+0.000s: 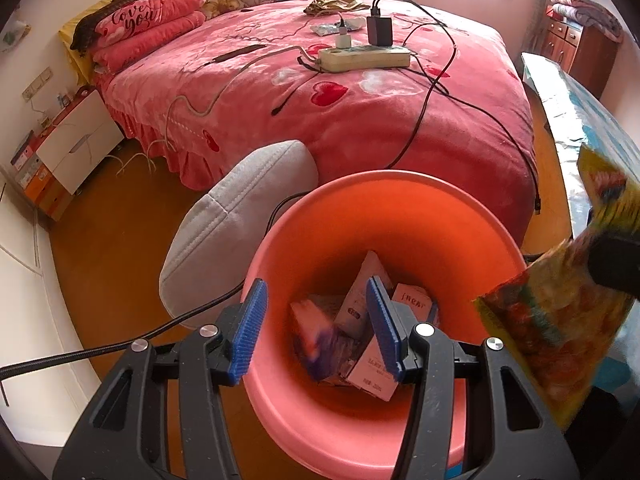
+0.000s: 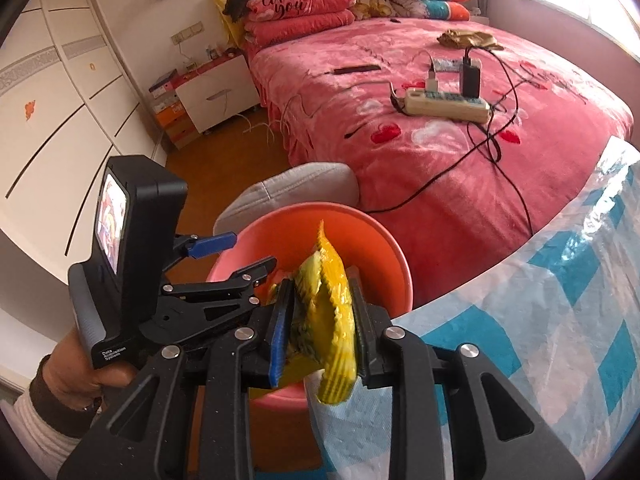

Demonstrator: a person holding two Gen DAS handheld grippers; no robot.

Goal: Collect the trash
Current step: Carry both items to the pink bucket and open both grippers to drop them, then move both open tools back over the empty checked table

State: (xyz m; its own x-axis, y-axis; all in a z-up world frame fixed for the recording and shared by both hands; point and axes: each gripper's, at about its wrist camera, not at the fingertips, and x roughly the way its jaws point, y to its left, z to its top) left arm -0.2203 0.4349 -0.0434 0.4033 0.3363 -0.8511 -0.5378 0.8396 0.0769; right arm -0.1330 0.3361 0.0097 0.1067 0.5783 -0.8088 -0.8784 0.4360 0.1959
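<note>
One wrapper [image 2: 332,300] between right gripper [image 2: 320,312] pads.

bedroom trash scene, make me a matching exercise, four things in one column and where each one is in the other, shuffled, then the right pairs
Things
1. yellow snack wrapper
2. white power strip
3. small cartons
4. grey cushion

Places
A. on the floor beside the bin
B. on the pink bedspread
C. clamped in the right gripper
D. at the bottom of the orange bin

Pairs: 1-C, 2-B, 3-D, 4-A
</note>
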